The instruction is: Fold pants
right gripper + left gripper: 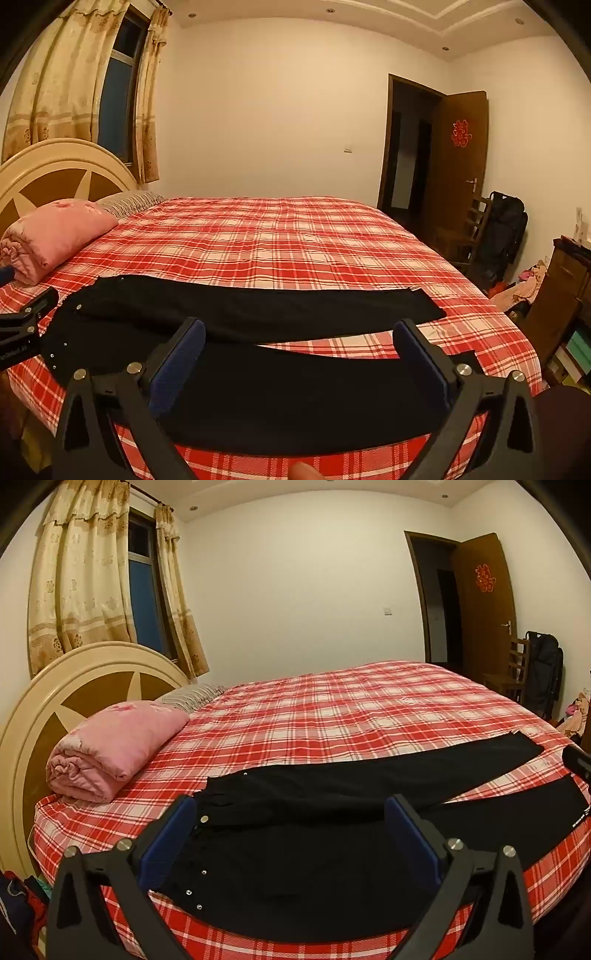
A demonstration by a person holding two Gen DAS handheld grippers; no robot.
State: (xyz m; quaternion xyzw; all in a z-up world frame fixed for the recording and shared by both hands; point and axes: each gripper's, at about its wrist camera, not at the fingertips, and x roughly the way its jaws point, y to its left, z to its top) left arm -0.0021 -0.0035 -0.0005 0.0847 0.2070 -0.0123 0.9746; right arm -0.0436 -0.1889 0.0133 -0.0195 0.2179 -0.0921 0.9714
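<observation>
Black pants [332, 797] lie spread flat across the near part of the bed, waist with metal studs to the left, both legs running right with a strip of sheet between them. My left gripper [291, 808] hovers open above the waist end, blue pads wide apart, nothing between them. In the right wrist view the pants [258, 310] stretch across the frame, and my right gripper [299, 332] hangs open over the near leg, holding nothing. The left gripper [26, 314] shows at the left edge there; the right gripper's tip [578, 762] shows at the right edge of the left wrist view.
The bed carries a red plaid sheet [351, 709]. A rolled pink quilt [114, 746] and striped pillow [195, 696] lie by the cream headboard [74, 672]. A chair with a black bag [498, 229] stands by the open door [458, 155]. Drawers [561, 295] flank the bed's right.
</observation>
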